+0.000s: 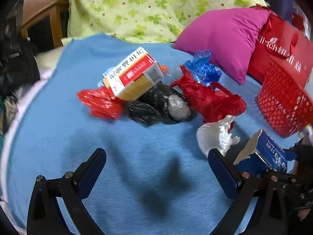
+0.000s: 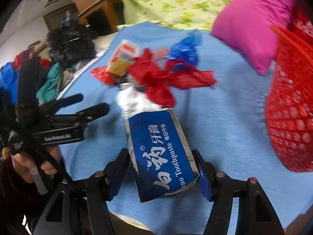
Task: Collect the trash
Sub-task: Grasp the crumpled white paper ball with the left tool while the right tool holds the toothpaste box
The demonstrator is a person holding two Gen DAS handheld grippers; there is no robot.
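While the right gripper point(image 2: 162, 173) clamps the toothpaste box point(image 2: 159, 152), the red basket point(image 2: 291, 105) sits ahead to its right.

Box long axis runs forward between the closed-in fingers. Left gripper point(image 1: 156, 168) hangs open and empty above the blue cloth point(image 1: 137, 166); the remaining trash pile point(image 1: 156, 96) lies beyond it.

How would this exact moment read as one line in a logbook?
right gripper: holds toothpaste box | left gripper: open, empty | red basket: nearby
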